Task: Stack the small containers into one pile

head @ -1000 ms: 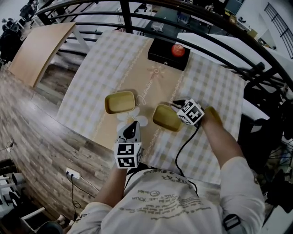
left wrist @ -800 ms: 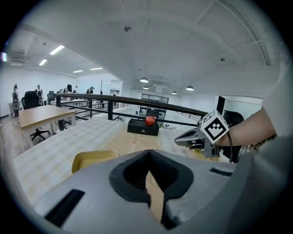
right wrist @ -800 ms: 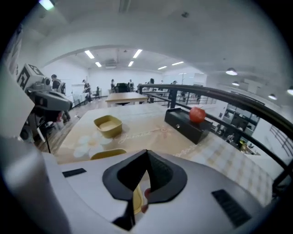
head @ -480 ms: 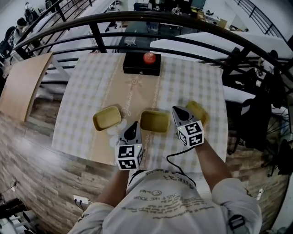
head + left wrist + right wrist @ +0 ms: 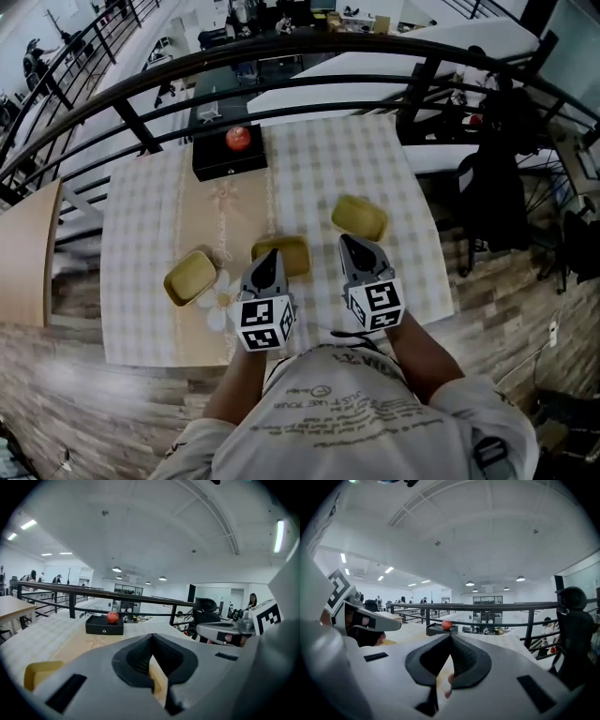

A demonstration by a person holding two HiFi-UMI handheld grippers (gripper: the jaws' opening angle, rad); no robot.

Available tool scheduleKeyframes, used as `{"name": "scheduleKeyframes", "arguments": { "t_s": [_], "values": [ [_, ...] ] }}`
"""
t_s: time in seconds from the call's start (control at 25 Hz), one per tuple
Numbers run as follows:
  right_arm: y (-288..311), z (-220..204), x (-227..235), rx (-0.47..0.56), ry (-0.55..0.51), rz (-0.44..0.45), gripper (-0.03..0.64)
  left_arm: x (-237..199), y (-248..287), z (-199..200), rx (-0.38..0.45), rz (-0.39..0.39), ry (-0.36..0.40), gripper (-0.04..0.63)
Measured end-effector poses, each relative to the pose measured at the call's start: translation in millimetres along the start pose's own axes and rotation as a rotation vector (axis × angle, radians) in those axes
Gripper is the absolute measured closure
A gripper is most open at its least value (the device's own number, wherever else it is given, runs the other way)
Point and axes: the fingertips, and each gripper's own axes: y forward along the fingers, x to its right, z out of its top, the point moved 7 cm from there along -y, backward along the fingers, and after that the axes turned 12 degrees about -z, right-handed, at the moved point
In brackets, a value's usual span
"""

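Table [image 5: 141, 234]: rectangular, covered with a pale checked cloth. A plain beige runner [image 5: 221, 220] with a faint ornament runs down its middle.

Left gripper [image 5: 267, 257]: grey moulded shell with dark ribbed pads and a marker cube at the rear. Jaws pressed together tip to tip, nothing between them. It hovers low over the table's near half.

Right gripper [image 5: 350, 242]: same build. Jaws fully closed and empty, parallel to the left one and just beside it.

Black box [image 5: 217, 161]: flat, rectangular and matte, at the far end of the runner.

Three yellow containers: shallow rounded-rectangle trays, smooth and plastic-looking. All lie separately on the cloth, none stacked.
- Middle container [image 5: 288, 253]: right at the left gripper's tip, with its near edge partly covered by the gripper. Can't tell if they touch.
- Right container [image 5: 360, 217]: just beyond the right gripper's tip, on the checked part of the cloth and not touching the gripper.
- Left container [image 5: 189, 277]: at the runner's left edge, apart from both grippers and slightly rotated.

Apple [image 5: 238, 138]: red, round and glossy, sitting on top of the black box.
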Motion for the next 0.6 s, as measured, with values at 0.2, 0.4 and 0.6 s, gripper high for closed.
{"name": "scheduleKeyframes", "arguments": {
  "t_s": [0.2,0.4,0.6],
  "values": [
    [-10.7,-8.3,28.5,-0.014,0.062,-0.077,0.614,19.4,20.1,3.1,-0.017,-0.067,0.028,0.592],
    [-9.3,-37.3,61.4,-0.107,0.070,-0.108,0.614,29.3,37.6,1.3,-0.040,-0.116,0.021,0.592],
    [9.4,-72.6,78.5,-0.269,-0.049,0.008,0.525,32.6,46.4,-1.8,-0.071,-0.117,0.030,0.592]
  ]
}}
